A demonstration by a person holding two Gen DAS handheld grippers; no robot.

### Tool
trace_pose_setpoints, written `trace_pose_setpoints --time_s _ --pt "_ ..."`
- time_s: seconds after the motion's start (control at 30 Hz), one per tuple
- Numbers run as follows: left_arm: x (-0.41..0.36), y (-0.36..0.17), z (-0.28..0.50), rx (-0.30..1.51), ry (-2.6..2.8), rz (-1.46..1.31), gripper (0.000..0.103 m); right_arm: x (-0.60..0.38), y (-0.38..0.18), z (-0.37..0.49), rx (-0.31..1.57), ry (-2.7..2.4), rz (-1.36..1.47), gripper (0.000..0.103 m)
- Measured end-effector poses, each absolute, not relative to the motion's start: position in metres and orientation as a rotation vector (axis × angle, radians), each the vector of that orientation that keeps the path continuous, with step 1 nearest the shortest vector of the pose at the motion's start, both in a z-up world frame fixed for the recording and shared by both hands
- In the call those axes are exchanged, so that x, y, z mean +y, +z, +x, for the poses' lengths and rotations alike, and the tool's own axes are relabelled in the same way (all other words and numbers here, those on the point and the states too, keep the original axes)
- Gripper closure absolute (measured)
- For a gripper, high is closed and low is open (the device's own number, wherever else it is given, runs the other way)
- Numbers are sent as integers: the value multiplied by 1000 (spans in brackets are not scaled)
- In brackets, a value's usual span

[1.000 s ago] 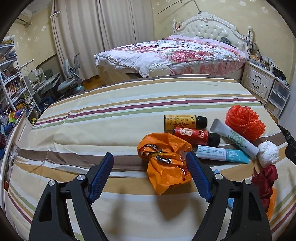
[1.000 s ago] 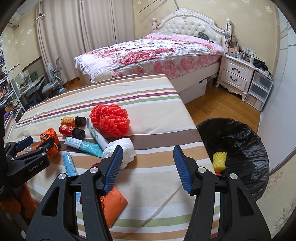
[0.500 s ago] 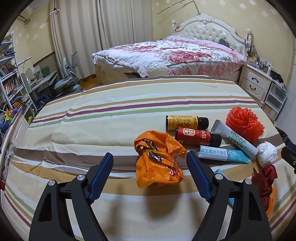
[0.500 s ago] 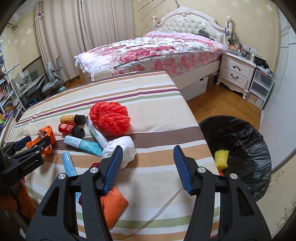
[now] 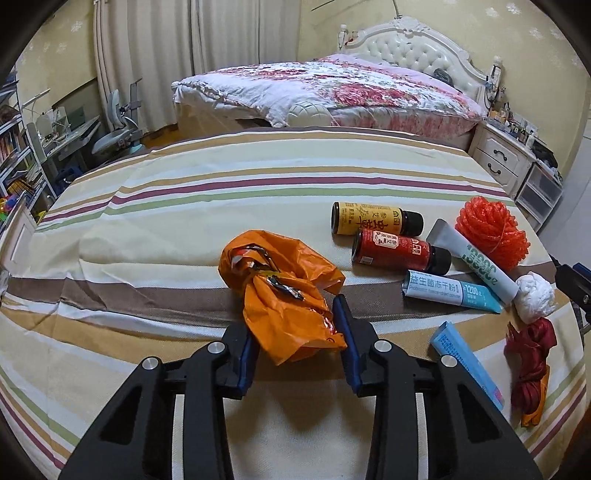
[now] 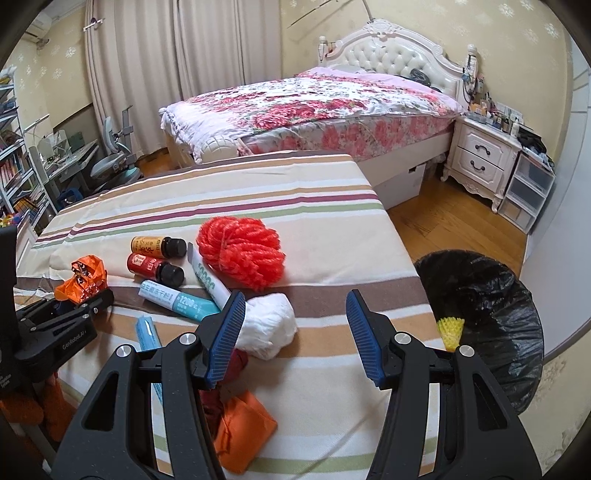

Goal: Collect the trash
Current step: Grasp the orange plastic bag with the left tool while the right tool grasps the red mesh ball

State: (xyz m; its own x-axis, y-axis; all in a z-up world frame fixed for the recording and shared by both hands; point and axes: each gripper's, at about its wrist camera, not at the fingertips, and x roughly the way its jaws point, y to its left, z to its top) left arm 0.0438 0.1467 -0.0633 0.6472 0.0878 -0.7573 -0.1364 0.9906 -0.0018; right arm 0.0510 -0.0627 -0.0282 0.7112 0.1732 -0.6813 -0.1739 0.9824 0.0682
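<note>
Pale yellow wallpaper (image 6: 517, 33) with small white motifs lines the room, and long cream curtains (image 6: 147, 74) hang at the back. A bed (image 6: 314, 103) with a white tufted headboard (image 6: 391, 59) and floral quilt stands on a wooden floor (image 6: 454, 221), a white nightstand (image 6: 480, 155) beside it. A desk (image 5: 70, 133), a grey chair (image 5: 114, 136) and bookshelves (image 5: 14, 155) stand along the left.

You've got a crinkly, glossy orange plastic bag (image 5: 284, 291) on matt striped cloth (image 5: 184, 206). Your bin liner (image 6: 491, 295) is shiny black plastic, and the floor (image 6: 443, 218) looks like smooth wood.

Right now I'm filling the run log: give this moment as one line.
left claw: just closed on orange bag | right claw: open, empty | bin: beside table
</note>
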Motion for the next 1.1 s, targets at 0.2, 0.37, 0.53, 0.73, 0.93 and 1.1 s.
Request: trace_pose_setpoints --time_s 0.2,0.37,0.53,0.73,0.93,1.1 --pt "149 -57 40 824 148 -32 66 -44 -26 69 761 231 -15 47" --pt "155 -53 39 810 162 -33 66 -28 -31 88 788 244 -45 47" --pt "159 -54 40 813 167 -40 66 -18 -41 105 828 249 -60 47" --pt "165 -56 42 823 173 -66 66 -11 -49 110 875 283 -60 63" --pt "166 -55 41 816 166 -71 66 -12 -47 102 856 276 -61 77" --pt "162 -53 39 809 158 -67 66 -19 -42 96 832 262 -52 78"
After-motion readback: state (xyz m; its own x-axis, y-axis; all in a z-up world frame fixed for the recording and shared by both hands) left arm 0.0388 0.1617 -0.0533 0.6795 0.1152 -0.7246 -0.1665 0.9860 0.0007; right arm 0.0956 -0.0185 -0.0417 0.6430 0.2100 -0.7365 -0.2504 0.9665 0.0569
